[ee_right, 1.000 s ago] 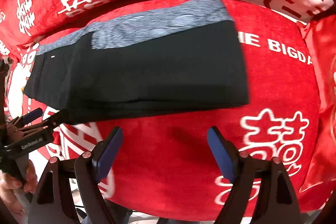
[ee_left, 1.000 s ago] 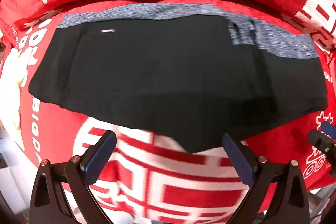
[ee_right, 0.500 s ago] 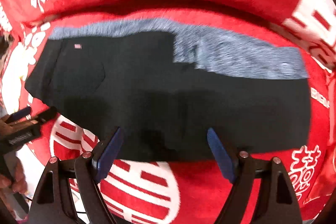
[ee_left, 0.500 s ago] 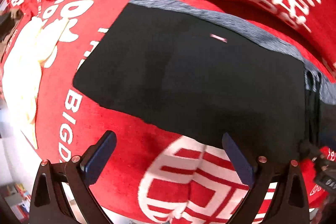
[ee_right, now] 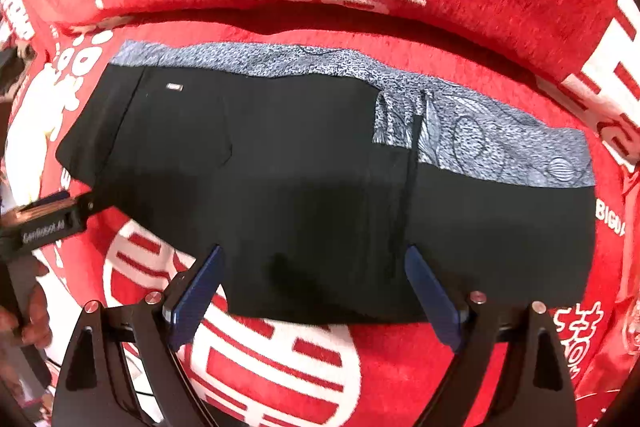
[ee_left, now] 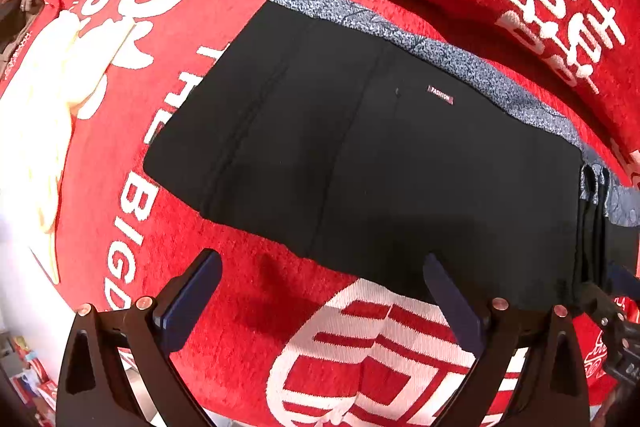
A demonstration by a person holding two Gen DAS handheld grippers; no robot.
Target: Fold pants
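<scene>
Surface: red blanket with white characters
Pants: black pants folded flat mid-blanket, grey patterned waistband along far edge
Left gripper: jaws spread, empty, near edge
Right gripper: jaws spread, empty, above near hem

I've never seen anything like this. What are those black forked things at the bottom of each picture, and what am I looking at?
No robot here: a person holds a hand tool in each hand, each with a two-fingered claw and a wide-angle camera looking along its fingers. One picture comes from the left claw, the other from the right claw. Both are open and hold nothing. In front lie black pants with a grey patterned waistband, spread on a red blanket with white characters. The left tool also shows at the right view's left edge.
</scene>
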